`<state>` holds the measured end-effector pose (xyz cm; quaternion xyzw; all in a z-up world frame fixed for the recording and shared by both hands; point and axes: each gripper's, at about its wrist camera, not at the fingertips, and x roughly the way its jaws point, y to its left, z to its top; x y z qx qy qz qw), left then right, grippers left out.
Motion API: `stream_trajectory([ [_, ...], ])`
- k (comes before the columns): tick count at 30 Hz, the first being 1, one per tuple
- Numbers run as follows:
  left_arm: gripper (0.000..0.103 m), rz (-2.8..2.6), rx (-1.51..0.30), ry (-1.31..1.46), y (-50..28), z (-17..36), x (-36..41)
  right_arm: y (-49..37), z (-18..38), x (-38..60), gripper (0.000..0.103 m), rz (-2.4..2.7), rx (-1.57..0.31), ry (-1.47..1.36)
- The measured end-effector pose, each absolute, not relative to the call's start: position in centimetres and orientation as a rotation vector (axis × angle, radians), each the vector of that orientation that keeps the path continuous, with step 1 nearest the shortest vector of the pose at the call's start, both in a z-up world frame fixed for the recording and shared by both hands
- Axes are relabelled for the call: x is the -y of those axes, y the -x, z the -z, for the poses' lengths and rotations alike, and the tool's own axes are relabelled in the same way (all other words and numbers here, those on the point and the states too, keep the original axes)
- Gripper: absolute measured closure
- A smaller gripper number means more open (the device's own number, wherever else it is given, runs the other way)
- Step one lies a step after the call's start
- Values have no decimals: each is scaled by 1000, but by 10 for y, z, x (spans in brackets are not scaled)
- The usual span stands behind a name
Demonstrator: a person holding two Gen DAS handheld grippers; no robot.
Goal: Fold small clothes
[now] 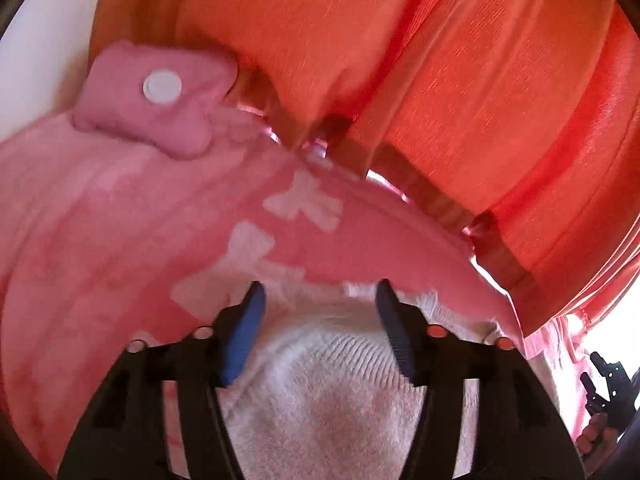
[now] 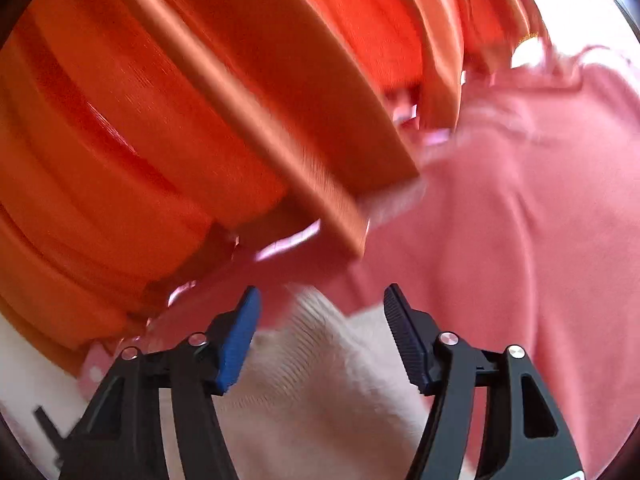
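Observation:
A small pink fleece garment (image 1: pixel 120 216) with pale bow prints and a padded pink bow (image 1: pixel 160 96) with a white button lies under me; it also shows in the right wrist view (image 2: pixel 520 208). Its white ribbed cuff or hem (image 1: pixel 320 360) sits between the fingers of my left gripper (image 1: pixel 320 296), which is open just above it. My right gripper (image 2: pixel 320 304) is open over another white ribbed edge (image 2: pixel 320 372). Neither gripper is closed on the cloth. The right wrist view is blurred.
An orange pleated cloth (image 1: pixel 440 80) fills the far side in both views and shows in the right wrist view (image 2: pixel 160 120). A white surface (image 1: pixel 44 52) shows at the far left. The other gripper and hand (image 1: pixel 608 400) appear at the lower right.

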<state>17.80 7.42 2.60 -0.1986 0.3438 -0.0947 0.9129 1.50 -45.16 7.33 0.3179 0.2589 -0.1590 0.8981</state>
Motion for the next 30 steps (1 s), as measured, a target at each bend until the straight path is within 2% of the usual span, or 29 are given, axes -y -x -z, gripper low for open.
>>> stream_trajectory([
  [2, 32, 208, -739, 408, -182, -21, -72, -23, -59, 452, 39, 341, -627, -643],
  [6, 33, 251, -881, 404, -195, 8, -58, -50, -19, 445, 40, 313, -839, -633],
  [7, 41, 255, -906, 393, -197, 14, -54, -54, -12, 440, 44, 315, -870, -606],
  [8, 58, 257, -916, 370, -198, 18, -49, -57, -10, 436, 51, 322, -886, -570],
  [9, 71, 256, -916, 341, -198, 19, -46, -59, -12, 431, 75, 328, -893, -532],
  [10, 95, 253, -912, 321, -198, 18, -45, -58, -15, 428, 87, 319, -885, -521],
  [15, 96, 292, -765, 413, -186, -20, -61, -30, -74, 419, 91, 183, -612, -559],
  [17, 96, 260, -777, 380, -191, -14, -63, -38, -64, 422, 91, 244, -663, -534],
  [19, 96, 212, -863, 367, -203, 11, -66, -57, -22, 431, 91, 354, -868, -509],
  [20, 96, 194, -912, 380, -208, 25, -68, -59, -12, 432, 91, 366, -908, -515],
  [21, 96, 193, -919, 395, -208, 29, -70, -59, -6, 434, 91, 369, -919, -535],
  [25, 96, 225, -829, 358, -199, 2, -65, -43, -48, 429, 91, 296, -751, -557],
  [29, 96, 184, -923, 325, -210, 32, -63, -61, 4, 435, 90, 365, -954, -536],
  [30, 96, 179, -910, 319, -209, 31, -63, -59, 4, 436, 89, 368, -928, -534],
])
